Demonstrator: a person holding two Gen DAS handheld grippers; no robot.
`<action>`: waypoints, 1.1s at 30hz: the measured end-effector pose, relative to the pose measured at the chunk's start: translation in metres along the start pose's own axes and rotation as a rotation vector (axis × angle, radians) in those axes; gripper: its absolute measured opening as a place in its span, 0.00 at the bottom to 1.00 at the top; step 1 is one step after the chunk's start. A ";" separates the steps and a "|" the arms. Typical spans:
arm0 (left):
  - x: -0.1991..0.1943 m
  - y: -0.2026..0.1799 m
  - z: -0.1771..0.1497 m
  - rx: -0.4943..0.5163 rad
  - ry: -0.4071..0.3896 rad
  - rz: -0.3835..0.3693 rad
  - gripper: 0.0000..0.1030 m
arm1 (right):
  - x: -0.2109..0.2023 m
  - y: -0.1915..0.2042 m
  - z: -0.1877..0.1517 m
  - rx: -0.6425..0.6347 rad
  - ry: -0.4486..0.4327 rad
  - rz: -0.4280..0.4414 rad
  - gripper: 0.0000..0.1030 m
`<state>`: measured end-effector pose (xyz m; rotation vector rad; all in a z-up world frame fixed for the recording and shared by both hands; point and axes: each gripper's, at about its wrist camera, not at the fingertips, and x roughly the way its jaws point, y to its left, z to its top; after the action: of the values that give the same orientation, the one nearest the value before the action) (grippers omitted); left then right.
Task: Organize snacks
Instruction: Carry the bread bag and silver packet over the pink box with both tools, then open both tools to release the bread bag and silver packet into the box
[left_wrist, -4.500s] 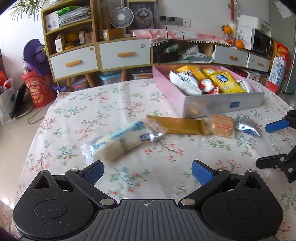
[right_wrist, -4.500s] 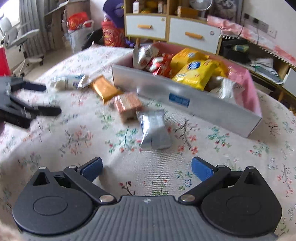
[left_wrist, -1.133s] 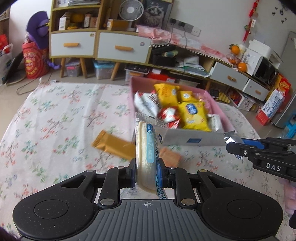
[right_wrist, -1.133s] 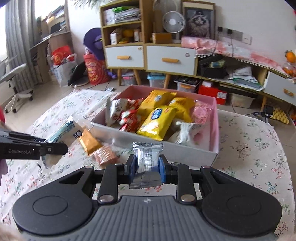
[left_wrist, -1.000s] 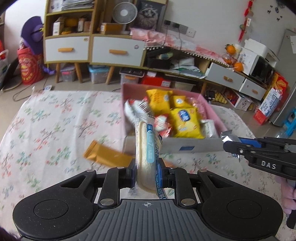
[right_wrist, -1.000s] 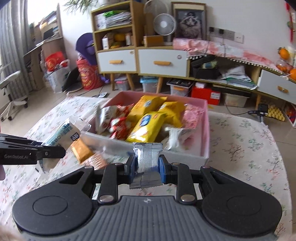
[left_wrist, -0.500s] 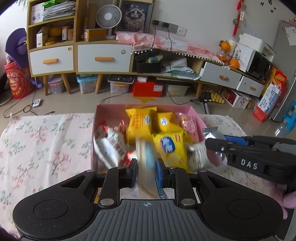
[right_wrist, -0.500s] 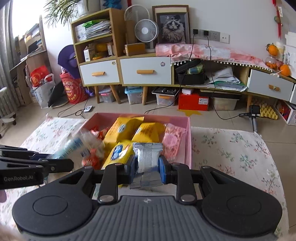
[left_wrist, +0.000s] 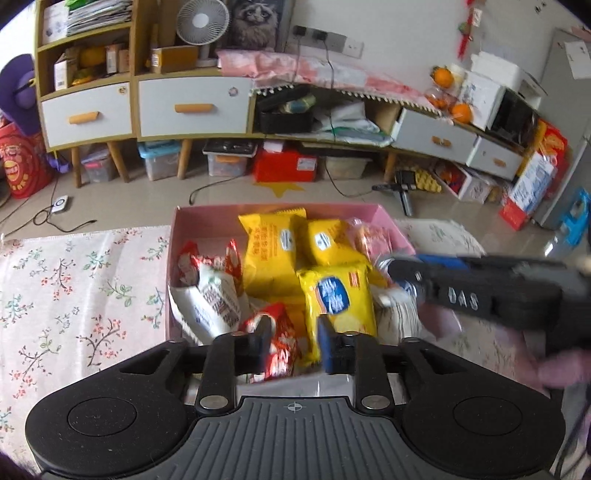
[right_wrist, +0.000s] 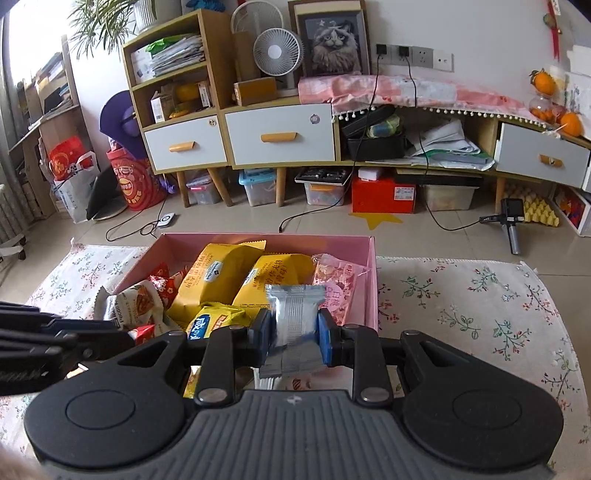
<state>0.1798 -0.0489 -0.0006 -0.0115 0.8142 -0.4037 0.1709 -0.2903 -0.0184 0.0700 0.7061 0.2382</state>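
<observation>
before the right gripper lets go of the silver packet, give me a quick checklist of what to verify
1. Silver packet held in the right gripper: ok, jaws shut on it.
2. Right gripper over the pink box: ok, the box's contents lie just beyond the packet.
3. Room under the packet: cannot tell, yellow bags and a pink packet crowd that corner.
4. Left gripper empty: ok, jaws opening with nothing between them.
5. Grippers clear of each other: cannot tell, both sit close over the box.
6. White snack dropped inside the box: cannot tell, not visible in either view.
</observation>
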 end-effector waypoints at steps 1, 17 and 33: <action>0.000 -0.001 -0.001 0.009 0.004 -0.005 0.36 | 0.001 0.000 0.000 0.000 0.002 0.004 0.27; 0.008 -0.022 -0.047 0.142 0.126 -0.051 0.54 | -0.022 0.007 0.001 -0.038 -0.014 0.009 0.68; -0.010 -0.025 0.000 0.114 -0.023 -0.013 0.15 | -0.019 -0.004 -0.006 0.024 -0.029 0.012 0.68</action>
<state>0.1654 -0.0684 0.0101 0.0845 0.7680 -0.4607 0.1533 -0.2990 -0.0114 0.1008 0.6800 0.2398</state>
